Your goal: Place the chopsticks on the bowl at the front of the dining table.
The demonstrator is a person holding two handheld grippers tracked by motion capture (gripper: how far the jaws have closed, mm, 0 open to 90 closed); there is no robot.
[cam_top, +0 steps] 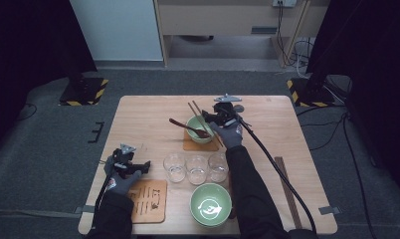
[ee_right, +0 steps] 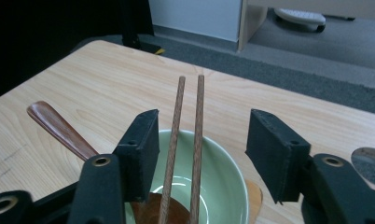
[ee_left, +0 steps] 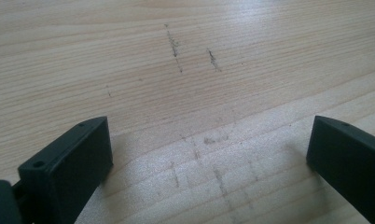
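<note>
A pale green bowl point(cam_top: 200, 131) stands on a small wooden coaster point(cam_top: 192, 145) at mid-table. A dark wooden spoon point(cam_top: 187, 127) rests in it, its handle pointing left. Two wooden chopsticks point(cam_top: 198, 116) lie across the bowl's rim. My right gripper point(cam_top: 209, 117) hovers over the bowl, open. In the right gripper view the chopsticks point(ee_right: 187, 135) run up between the spread jaws of that gripper point(ee_right: 206, 140) without touching them, above the bowl point(ee_right: 225, 186) and the spoon point(ee_right: 59, 128). My left gripper point(cam_top: 141, 167) sits low at the table's left front, open point(ee_left: 209, 149) over bare wood.
Three clear glasses point(cam_top: 197, 169) stand in a row in front of the bowl. A second green bowl point(cam_top: 211, 204) sits at the near edge, a wooden board with dark marks point(cam_top: 148, 200) to its left. A dark strip point(cam_top: 287, 191) lies at the right front.
</note>
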